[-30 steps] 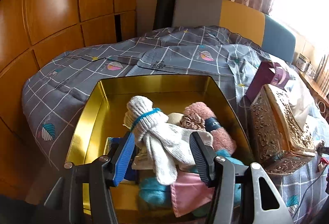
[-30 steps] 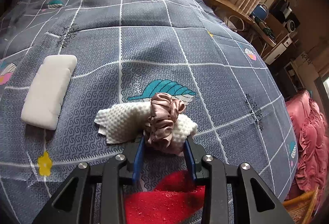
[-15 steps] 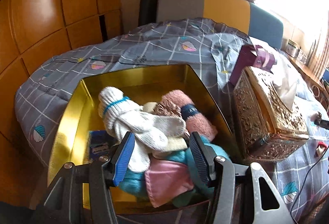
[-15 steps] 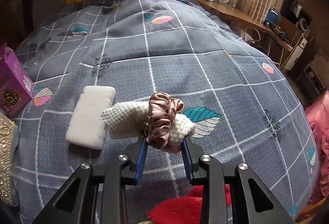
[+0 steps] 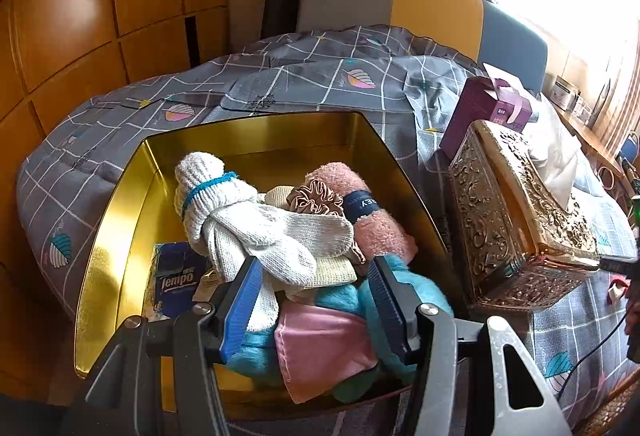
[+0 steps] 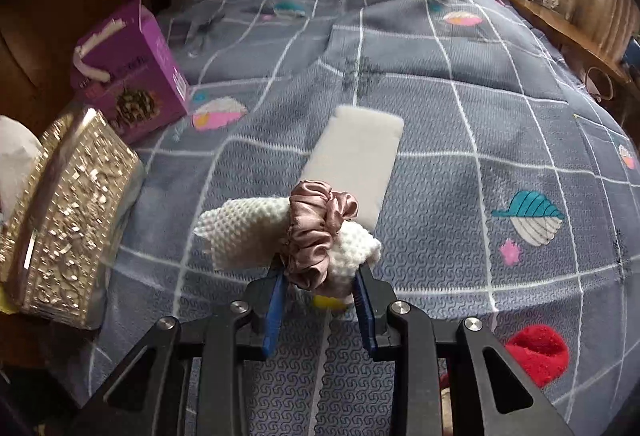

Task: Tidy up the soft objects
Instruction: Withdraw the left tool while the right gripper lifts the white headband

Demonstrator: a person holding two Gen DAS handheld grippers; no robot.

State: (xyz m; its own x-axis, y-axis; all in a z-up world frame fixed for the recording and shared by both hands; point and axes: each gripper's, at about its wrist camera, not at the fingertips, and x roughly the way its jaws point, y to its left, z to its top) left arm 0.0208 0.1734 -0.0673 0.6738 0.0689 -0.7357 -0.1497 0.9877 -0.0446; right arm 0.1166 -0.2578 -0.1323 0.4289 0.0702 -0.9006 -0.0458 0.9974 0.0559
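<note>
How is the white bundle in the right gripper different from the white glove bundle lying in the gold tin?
The waffle-knit cloth is held off the bed in the right gripper; the glove bundle lies in the gold tin on other soft things. The cloth is cinched by a mauve scrunchie, the gloves by a thin blue band. Both are white knit bundles, tied.

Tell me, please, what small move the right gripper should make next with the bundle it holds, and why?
Probably carry it left toward the gold tin. The right gripper is shut on the white cloth roll banded by a pink scrunchie, lifted off the quilt, and the tin already holds the other soft items.
</note>
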